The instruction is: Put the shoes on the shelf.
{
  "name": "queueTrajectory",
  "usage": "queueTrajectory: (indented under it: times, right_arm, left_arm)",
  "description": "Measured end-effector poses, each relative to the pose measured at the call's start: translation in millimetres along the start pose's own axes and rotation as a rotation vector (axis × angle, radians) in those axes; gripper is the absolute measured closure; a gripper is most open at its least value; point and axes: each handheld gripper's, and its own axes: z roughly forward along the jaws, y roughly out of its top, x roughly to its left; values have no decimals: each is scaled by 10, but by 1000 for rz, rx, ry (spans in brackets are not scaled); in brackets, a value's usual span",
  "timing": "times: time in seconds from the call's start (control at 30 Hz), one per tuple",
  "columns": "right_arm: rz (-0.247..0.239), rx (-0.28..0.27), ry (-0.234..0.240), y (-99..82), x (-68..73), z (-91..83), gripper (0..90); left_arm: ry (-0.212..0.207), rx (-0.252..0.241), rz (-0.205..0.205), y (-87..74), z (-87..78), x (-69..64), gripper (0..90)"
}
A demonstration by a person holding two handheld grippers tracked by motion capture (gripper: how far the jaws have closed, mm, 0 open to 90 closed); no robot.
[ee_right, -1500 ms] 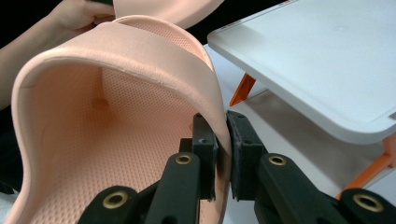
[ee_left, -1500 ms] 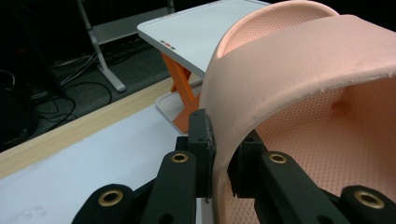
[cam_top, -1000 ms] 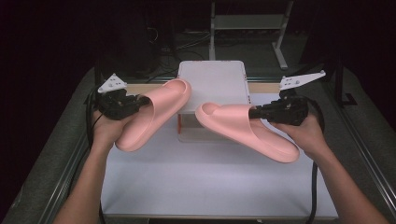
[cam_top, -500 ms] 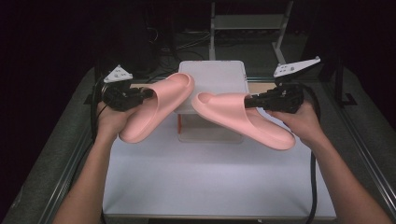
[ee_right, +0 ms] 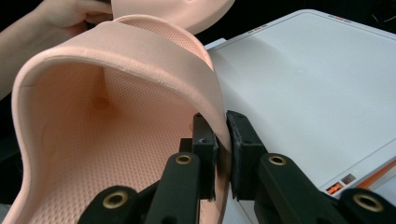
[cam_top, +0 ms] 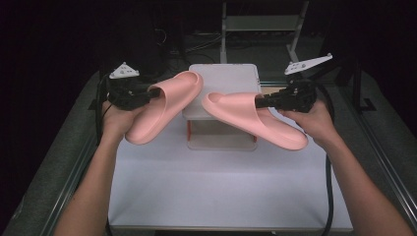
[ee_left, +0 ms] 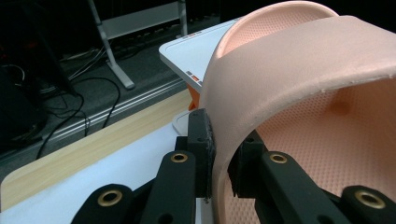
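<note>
Pink slides (cam_top: pixel 167 105) (cam_top: pixel 255 118), pinched by their straps in my left fingers (ee_left: pixel 205 140) and right fingers (ee_right: pixel 205 140), could slip free over the worktop (cam_top: pixel 221 187).

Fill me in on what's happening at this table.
A person holds a gripper in each hand, and each grips one pink slipper by its strap. The left gripper holds the left slipper and the right gripper holds the right slipper. Both slippers are lifted above the white table, toes toward a small white stand at its middle.
</note>
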Motion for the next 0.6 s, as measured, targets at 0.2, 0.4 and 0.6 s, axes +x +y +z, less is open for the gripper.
queueTrajectory:
  times: [0.2, 0.4, 0.6]
  right_arm:
    - [-4, 4, -20, 13, -74, -28, 821]
    - [3, 13, -53, 61, -179, -49, 821]
    - [12, 17, -81, 137, -285, -76, 821]
  left_arm:
    - [8, 7, -2, 57, 31, 26, 805]
    - [17, 9, 7, 147, 67, 33, 805]
    - [29, 9, 3, 218, 142, 49, 805]
